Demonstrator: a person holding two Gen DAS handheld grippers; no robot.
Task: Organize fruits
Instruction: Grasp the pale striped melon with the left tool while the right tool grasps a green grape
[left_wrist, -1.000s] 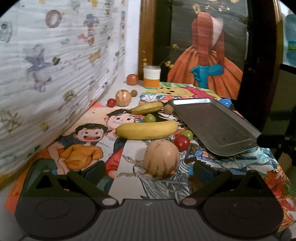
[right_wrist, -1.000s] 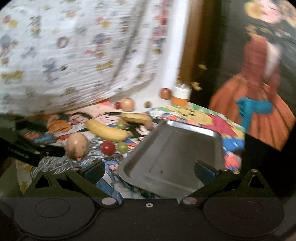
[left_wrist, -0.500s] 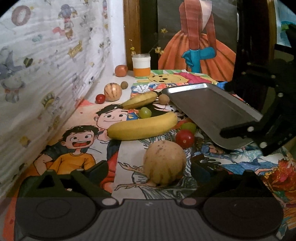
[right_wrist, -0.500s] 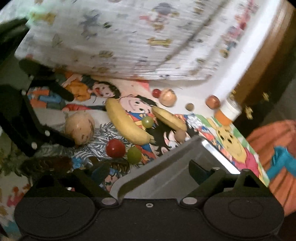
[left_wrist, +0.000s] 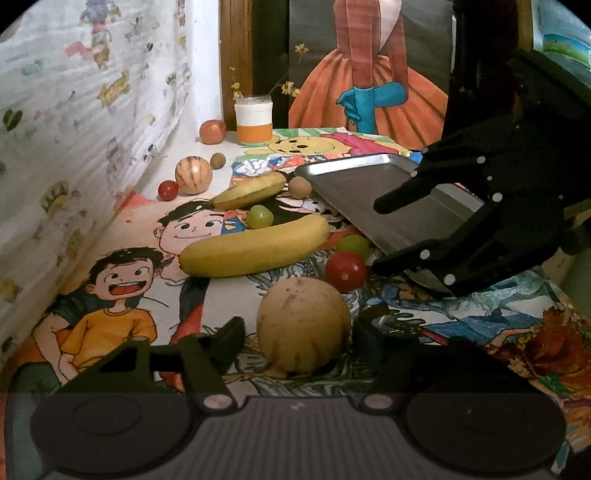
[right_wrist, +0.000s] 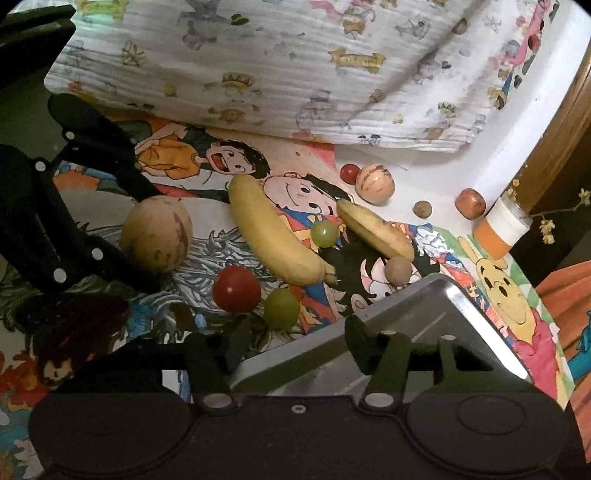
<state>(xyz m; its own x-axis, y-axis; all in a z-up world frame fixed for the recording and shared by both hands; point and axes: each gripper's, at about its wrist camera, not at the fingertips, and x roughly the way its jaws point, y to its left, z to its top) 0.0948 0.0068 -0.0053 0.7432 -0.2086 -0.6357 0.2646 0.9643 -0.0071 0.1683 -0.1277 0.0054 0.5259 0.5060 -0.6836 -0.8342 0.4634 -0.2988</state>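
I am closing my left tongs (left_wrist: 295, 332) around the tan round melon (left_wrist: 303, 325), which is sitting on the cartoon-printed tabletop (left_wrist: 110, 266) directly between the two fingers, dead ahead of the wrist and low in the left view; the pads are still a little short of its sides, so I am not gripping it yet. Being round, it offers no long axis to line up with, and I judge the squeeze only needs to stay centred across its widest part. Its skin is looking dull beige with faint ribs and a few brown flecks. My right tongs (right_wrist: 291, 339) are closing too, straddling the near corner of the steel tray (right_wrist: 436, 317), one finger over the tray floor and the other outside the rim; whether the pads are pressing the metal already I cannot tell. The tray is lying to the right of the melon, empty, so the left hand is clearly the nearer one for this fruit. Just beyond the melon a red tomato (left_wrist: 345, 271) and a green grape (left_wrist: 352, 245) are sitting close to the tray edge, with the large banana (left_wrist: 255, 247) lying crosswise behind them, so I am expecting to lift the melon clear of them.
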